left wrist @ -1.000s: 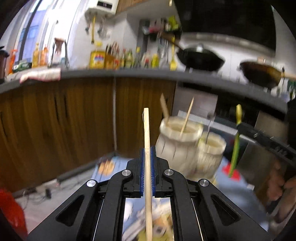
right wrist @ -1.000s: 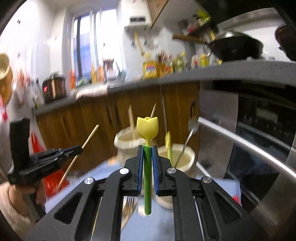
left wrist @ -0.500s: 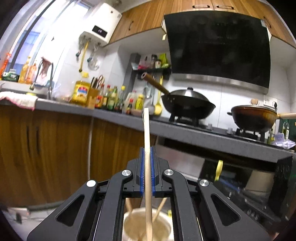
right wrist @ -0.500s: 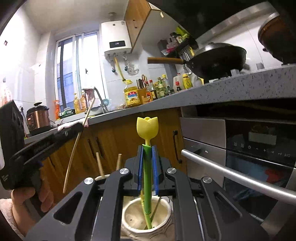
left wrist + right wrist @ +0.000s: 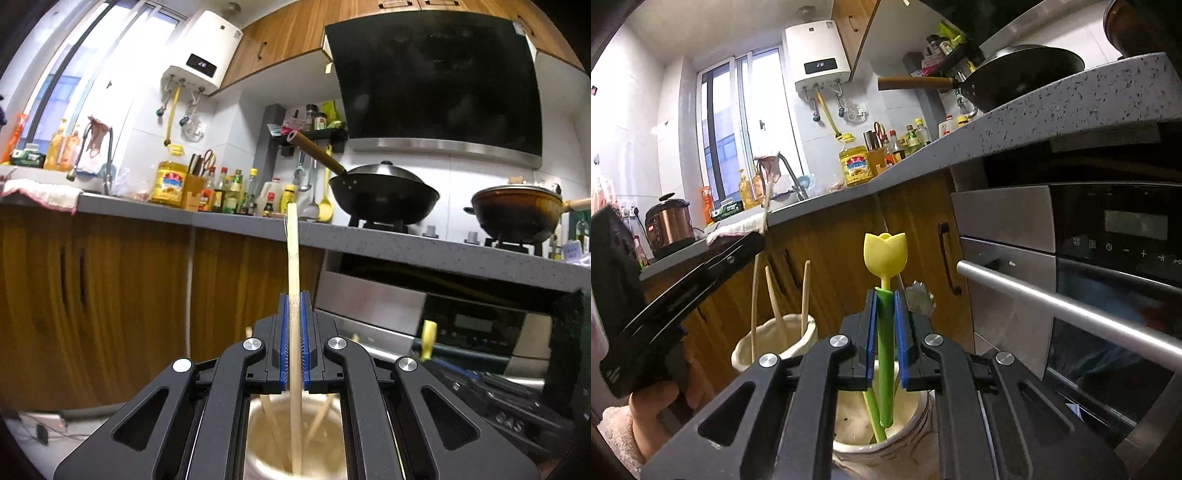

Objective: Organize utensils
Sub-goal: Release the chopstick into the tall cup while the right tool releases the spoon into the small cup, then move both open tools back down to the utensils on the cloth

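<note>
The left gripper has its jaws clenched on a chopstick, which stands nearly upright between the blue pads. Its upper end rises in front of the grey tabletop edge, and its lower end reaches down into the mouth of a cream holder directly below the gripper, where other chopsticks already lean. In the right wrist view that gripper comes in from the left, gripped by a hand in a pale sleeve, with the chopstick dropping into the holder beside two more sticks.

The right gripper has its jaws clenched on the green stem of a tulip utensil, whose yellow flower-shaped head stands upright above the pads. The stem's lower end hangs inside a second cream holder just beneath the gripper, next to another green stem leaning there. A metal fork head shows just behind the right pad. This second holder stands close beside the first, near the oven with its steel handle. A wok and a brown pot sit on the hob above.
</note>
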The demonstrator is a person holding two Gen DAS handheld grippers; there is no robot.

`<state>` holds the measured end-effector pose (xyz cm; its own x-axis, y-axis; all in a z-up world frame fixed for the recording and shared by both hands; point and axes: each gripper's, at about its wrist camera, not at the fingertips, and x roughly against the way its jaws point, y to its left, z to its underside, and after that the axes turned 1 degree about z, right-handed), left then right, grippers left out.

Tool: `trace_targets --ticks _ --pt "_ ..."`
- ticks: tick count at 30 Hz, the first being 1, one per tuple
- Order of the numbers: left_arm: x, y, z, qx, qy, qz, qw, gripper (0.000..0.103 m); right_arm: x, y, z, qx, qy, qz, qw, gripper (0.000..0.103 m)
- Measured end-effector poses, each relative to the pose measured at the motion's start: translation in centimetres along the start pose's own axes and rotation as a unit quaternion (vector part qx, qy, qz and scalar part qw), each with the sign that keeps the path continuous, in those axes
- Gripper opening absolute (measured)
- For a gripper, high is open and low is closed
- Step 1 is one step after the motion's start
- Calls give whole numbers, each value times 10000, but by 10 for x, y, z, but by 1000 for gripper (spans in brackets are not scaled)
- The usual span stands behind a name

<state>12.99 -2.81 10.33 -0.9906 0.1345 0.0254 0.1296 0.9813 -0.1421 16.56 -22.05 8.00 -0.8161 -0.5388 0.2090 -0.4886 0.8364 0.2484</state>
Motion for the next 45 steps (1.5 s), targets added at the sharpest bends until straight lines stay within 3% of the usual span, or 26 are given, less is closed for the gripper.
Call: trace_targets --ticks 4,14,30,32,35,37,39,45 --pt "14 -5 11 -70 37 -35 10000 6 2 1 9 46 113 29 9999 9" --pt "23 -7 29 -349 678 -59 9971 7 8 9 24 274 406 282 9984 9" --pt "22 -7 37 -403 890 -4 9952 7 6 9 33 330 543 436 9970 10" --pt "22 -7 38 -388 897 6 9952 11 6 9 33 308 554 408 9972 10" --pt "24 -7 36 -363 853 18 9957 13 7 11 33 323 512 376 9975 18" --pt "25 -7 35 -373 816 -24 9960 17 8 12 32 321 469 364 9977 29" --pt "26 -7 33 -367 786 -31 9962 19 9 12 31 314 448 355 9979 30" --pt "27 -6 28 -318 775 -75 9965 43 15 11 27 220 339 350 9986 50"
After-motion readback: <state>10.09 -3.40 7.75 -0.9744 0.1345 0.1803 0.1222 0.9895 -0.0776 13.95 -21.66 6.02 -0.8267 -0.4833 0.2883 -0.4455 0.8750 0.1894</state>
